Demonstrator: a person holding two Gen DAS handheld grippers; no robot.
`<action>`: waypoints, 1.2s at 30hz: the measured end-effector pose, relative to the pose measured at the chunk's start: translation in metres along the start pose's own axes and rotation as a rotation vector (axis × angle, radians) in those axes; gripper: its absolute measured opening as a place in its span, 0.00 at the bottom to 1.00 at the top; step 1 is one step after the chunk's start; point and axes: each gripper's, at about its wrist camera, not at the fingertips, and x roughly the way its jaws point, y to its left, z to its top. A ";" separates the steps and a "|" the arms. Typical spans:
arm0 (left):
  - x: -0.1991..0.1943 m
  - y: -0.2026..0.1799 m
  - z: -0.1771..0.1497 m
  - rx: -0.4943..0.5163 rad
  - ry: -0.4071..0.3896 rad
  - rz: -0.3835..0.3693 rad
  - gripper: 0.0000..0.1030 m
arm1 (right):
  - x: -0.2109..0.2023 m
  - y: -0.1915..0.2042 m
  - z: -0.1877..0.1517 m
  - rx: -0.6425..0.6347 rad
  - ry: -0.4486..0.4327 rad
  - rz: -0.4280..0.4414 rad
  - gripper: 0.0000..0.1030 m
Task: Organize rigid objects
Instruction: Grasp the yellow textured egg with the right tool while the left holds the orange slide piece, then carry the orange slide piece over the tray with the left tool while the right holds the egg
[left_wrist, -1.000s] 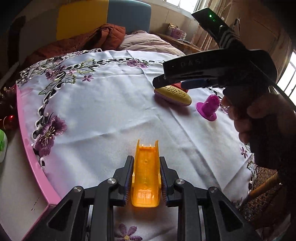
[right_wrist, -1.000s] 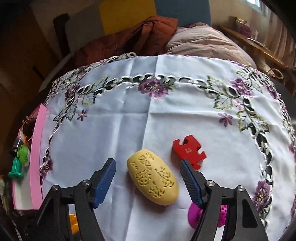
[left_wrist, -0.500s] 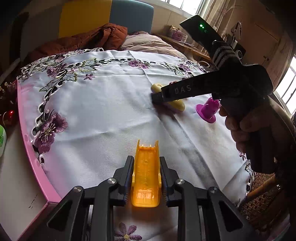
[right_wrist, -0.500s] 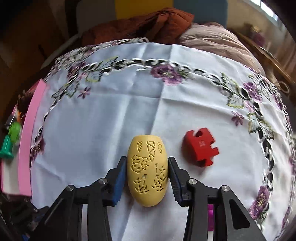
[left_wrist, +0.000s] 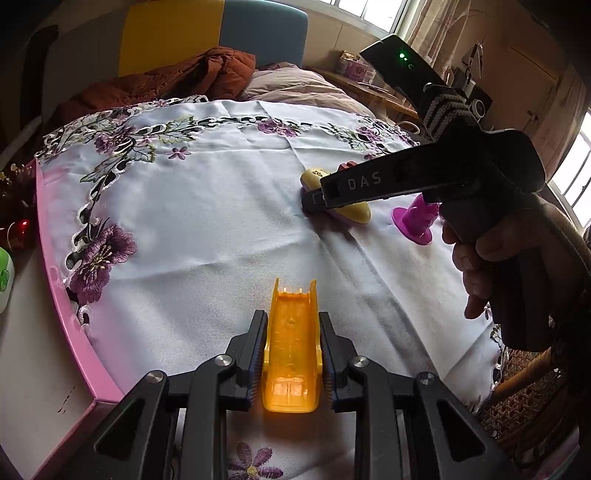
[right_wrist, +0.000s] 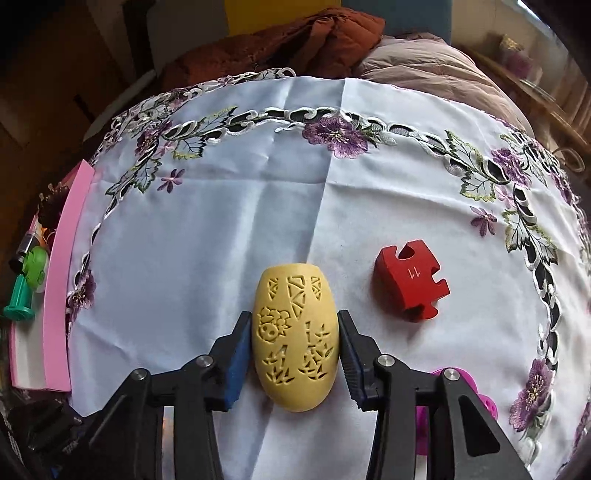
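Left gripper (left_wrist: 291, 363) clamped on orange plastic channel (left_wrist: 291, 354), held low over white embroidered tablecloth (left_wrist: 207, 229). Right gripper (right_wrist: 295, 345) pinching yellow carved oval piece (right_wrist: 294, 339), pads pressed against both sides, piece resting on cloth. Just right of it: red puzzle block (right_wrist: 410, 284). Near right, partly hidden: magenta piece (left_wrist: 417, 218).

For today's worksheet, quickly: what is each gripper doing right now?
Left gripper: shut on the orange slide-shaped piece.
Right gripper: shut on the yellow carved oval.
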 end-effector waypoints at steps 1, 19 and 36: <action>0.000 0.000 0.000 0.000 0.000 0.001 0.25 | 0.000 0.002 0.000 -0.012 -0.001 -0.008 0.44; -0.013 0.001 0.002 -0.009 -0.012 0.009 0.25 | -0.001 0.012 -0.001 -0.110 -0.028 -0.076 0.43; -0.127 0.083 -0.013 -0.238 -0.148 0.082 0.25 | -0.002 0.020 -0.002 -0.173 -0.054 -0.113 0.43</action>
